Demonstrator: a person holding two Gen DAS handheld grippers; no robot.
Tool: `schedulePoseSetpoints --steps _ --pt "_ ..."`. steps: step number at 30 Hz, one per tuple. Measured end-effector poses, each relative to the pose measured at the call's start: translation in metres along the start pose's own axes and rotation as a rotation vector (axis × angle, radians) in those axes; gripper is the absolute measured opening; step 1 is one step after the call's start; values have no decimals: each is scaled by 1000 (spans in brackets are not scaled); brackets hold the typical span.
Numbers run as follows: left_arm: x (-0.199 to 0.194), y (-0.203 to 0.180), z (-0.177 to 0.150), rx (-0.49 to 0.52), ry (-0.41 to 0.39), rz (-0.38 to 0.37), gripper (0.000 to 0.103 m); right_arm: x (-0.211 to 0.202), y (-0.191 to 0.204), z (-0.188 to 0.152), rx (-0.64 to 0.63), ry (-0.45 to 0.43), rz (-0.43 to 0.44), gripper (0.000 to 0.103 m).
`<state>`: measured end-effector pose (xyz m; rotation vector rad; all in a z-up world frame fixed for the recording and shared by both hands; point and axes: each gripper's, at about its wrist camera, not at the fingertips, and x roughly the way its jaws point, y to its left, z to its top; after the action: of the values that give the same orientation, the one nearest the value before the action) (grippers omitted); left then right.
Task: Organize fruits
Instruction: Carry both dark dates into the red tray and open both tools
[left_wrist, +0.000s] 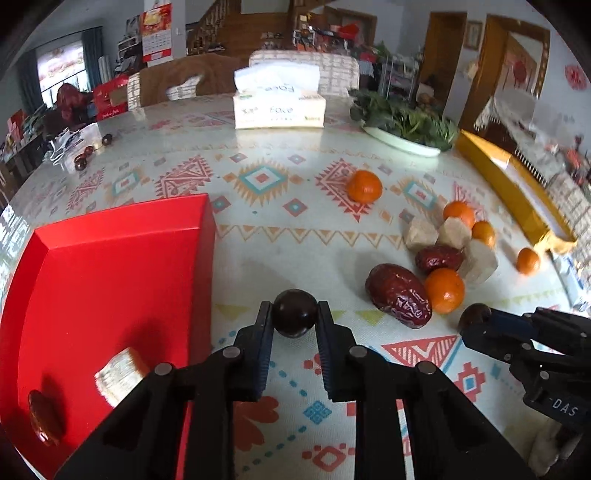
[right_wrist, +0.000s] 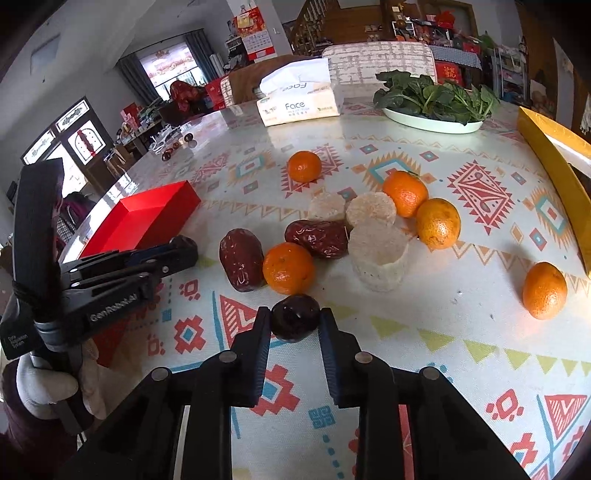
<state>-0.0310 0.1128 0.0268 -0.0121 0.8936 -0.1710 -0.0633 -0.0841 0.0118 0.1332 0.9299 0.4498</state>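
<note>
Claws both clamped: left claw (left_wrist: 294, 314) pinches a dark round fruit (left_wrist: 295, 312), right claw (right_wrist: 295, 319) grips another dark fruit (right_wrist: 295, 320), red box (left_wrist: 110, 266) beside on the desk (left_wrist: 280, 258).

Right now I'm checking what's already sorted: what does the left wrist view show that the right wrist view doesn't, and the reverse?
Only the left wrist view: the red tray's inside, holding a date and a pale block.

Only the right wrist view: a gloved hand holding the left gripper.

Both: each gripper shut on a dark round fruit, left, right; oranges, dates, pale blocks, tissue box and greens on the table.
</note>
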Motion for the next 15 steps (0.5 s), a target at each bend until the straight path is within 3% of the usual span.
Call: schedulePoseSetpoints --steps 9,15 --pt "-57 33 -6 -111 -119 -72 22 -30 0 -1 47 -71 39 28" --pt "-76 85 -12 -209 -151 -20 22 -46 19 11 61 -98 107 28"
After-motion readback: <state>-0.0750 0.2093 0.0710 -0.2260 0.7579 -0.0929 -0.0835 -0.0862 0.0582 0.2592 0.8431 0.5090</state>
